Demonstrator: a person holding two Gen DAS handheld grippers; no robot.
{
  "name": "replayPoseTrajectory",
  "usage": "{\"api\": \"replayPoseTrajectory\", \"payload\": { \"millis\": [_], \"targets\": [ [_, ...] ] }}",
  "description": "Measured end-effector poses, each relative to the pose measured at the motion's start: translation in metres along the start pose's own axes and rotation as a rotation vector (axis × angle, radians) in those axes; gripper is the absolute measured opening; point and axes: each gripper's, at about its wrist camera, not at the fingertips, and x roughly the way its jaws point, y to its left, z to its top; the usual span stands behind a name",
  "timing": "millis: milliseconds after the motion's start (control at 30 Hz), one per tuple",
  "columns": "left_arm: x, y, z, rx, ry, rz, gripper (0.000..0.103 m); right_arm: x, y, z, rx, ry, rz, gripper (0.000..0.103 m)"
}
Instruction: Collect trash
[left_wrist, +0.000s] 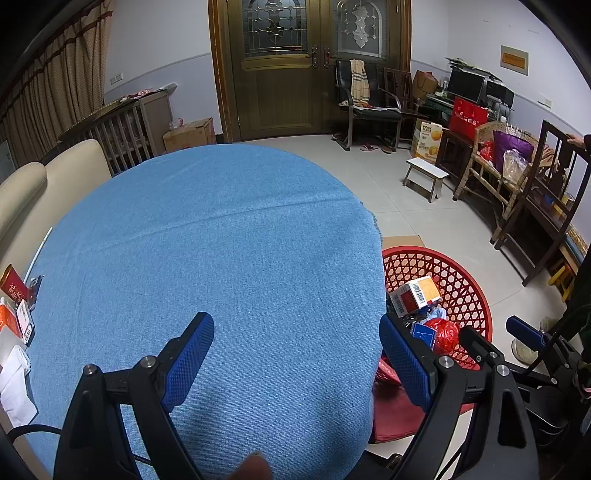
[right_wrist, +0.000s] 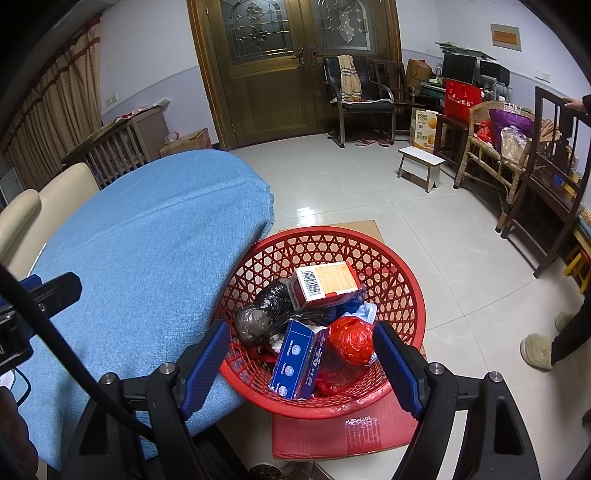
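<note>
My left gripper (left_wrist: 295, 325) hovers open over the blue tablecloth (left_wrist: 221, 240), nothing between its blue pads. Loose trash lies at the table's left edge: a red packet (left_wrist: 13, 284), an orange and white box (left_wrist: 14, 321) and white tissue (left_wrist: 14, 387). My right gripper (right_wrist: 303, 328) is open and empty above the red mesh basket (right_wrist: 332, 230) beside the table. The basket holds a barcoded orange box (right_wrist: 325, 282), a black bag (right_wrist: 266, 310), a blue box (right_wrist: 295, 358) and a red bag (right_wrist: 351, 338).
The basket rests on a red cardboard box (right_wrist: 332, 435) on the tiled floor. A person's slippered feet (right_wrist: 537, 350) stand at the right, a hand on a dark wooden chair (right_wrist: 554, 155). A white stool (right_wrist: 421, 166) is farther back; cream cushions (right_wrist: 22, 214) border the table's left.
</note>
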Motion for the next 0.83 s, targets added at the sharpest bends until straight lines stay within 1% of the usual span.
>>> {"api": "replayPoseTrajectory", "payload": {
  "millis": [833],
  "targets": [
    [-0.0020, -0.0022, 0.0000, 0.013, -0.007, -0.045, 0.091, 0.0020, -0.0023, 0.0008, 0.020, 0.010, -0.017, 0.082]
  ]
}}
